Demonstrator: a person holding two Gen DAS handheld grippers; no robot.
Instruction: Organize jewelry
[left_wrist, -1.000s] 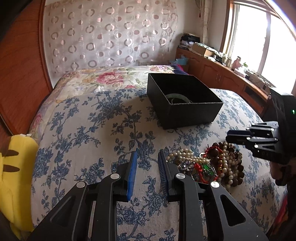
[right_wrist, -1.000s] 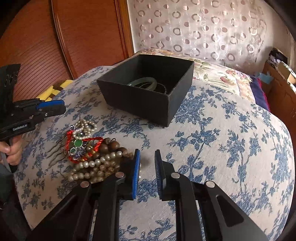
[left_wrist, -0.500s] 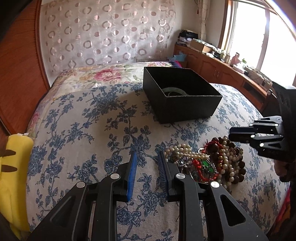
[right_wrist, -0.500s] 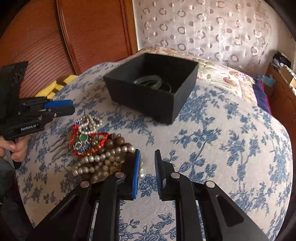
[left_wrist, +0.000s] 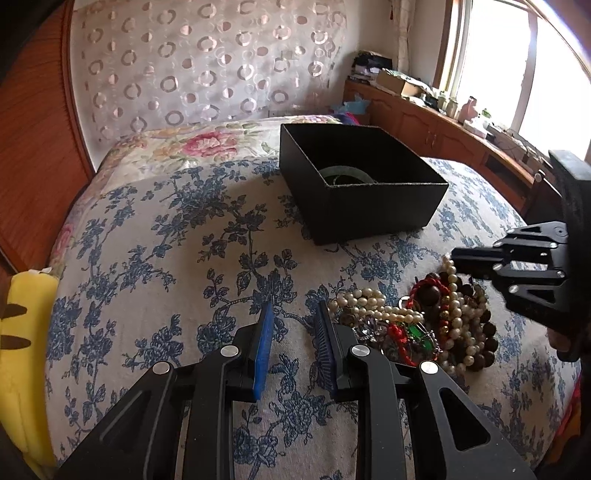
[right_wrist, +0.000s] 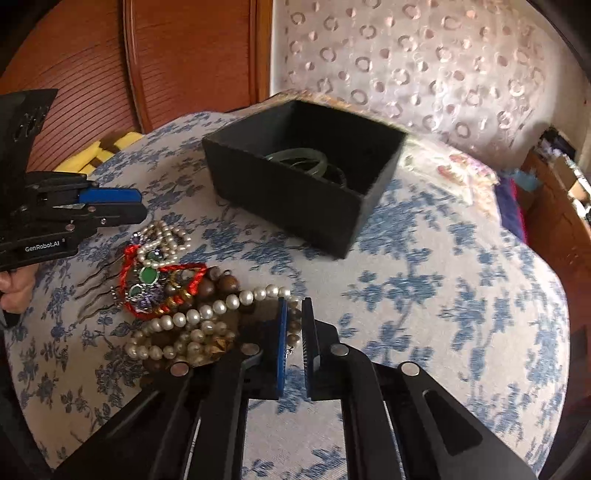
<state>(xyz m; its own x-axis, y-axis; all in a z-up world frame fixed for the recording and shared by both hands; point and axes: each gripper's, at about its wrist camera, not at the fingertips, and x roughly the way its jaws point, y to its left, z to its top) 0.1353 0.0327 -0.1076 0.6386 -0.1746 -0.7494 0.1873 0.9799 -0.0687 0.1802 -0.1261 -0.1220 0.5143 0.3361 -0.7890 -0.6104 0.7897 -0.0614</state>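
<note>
A pile of jewelry (left_wrist: 424, 325) lies on the blue-flowered bedspread: pearl strands, brown wooden beads, a red cord, green stones. It also shows in the right wrist view (right_wrist: 177, 295). An open black box (left_wrist: 362, 184) stands behind it with a green bangle (left_wrist: 347, 173) inside; the box also shows in the right wrist view (right_wrist: 303, 173). My left gripper (left_wrist: 295, 314) is open and empty, just left of the pile. My right gripper (right_wrist: 293, 306) has its jaws narrowly apart at the pile's right edge, with the end of a pearl strand (right_wrist: 255, 295) at its tips.
A yellow plush toy (left_wrist: 22, 354) lies at the bed's left edge. A wooden headboard (left_wrist: 33, 110) stands to the left. A wooden cabinet with clutter (left_wrist: 443, 122) runs under the window on the right. A flowered pillow (left_wrist: 207, 140) lies behind the box.
My right gripper has moved left and forward onto the pile's edge and its jaws have narrowed. My left gripper has come a little closer to the pile.
</note>
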